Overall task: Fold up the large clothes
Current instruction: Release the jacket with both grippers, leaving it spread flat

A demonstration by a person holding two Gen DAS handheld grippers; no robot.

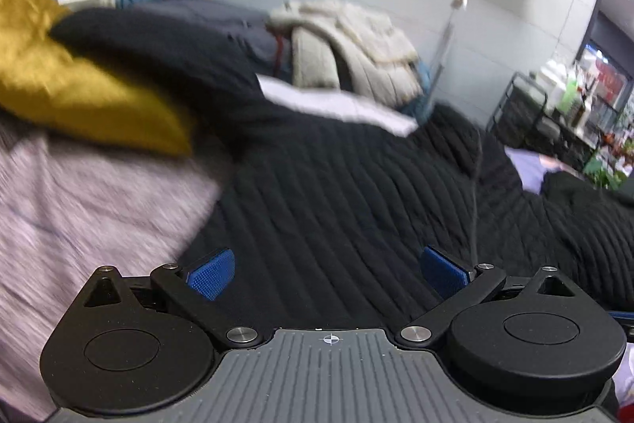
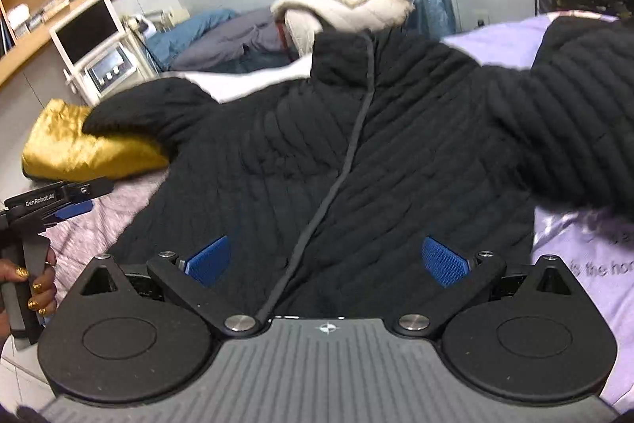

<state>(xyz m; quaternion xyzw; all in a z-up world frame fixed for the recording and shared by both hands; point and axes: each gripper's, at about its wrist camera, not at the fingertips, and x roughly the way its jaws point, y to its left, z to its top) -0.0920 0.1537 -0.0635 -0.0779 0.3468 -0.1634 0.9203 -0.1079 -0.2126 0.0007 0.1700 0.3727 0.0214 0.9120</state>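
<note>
Both grippers hang with fingers wide apart and hold nothing: the right gripper [image 2: 327,260] over the hem of the black quilted jacket [image 2: 337,153], the left gripper [image 1: 329,272] over its left side. The jacket lies spread, front up, on the lilac bedcover [image 2: 574,264]. I think each sleeve should be folded inward first; the left sleeve [image 2: 134,110] rests on a gold cushion [image 2: 87,145], so lift it clear.

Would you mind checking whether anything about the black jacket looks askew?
Yes: the black jacket's sleeve lies over the gold cushion rather than flat on the bed, and its zipper runs diagonally.
</note>
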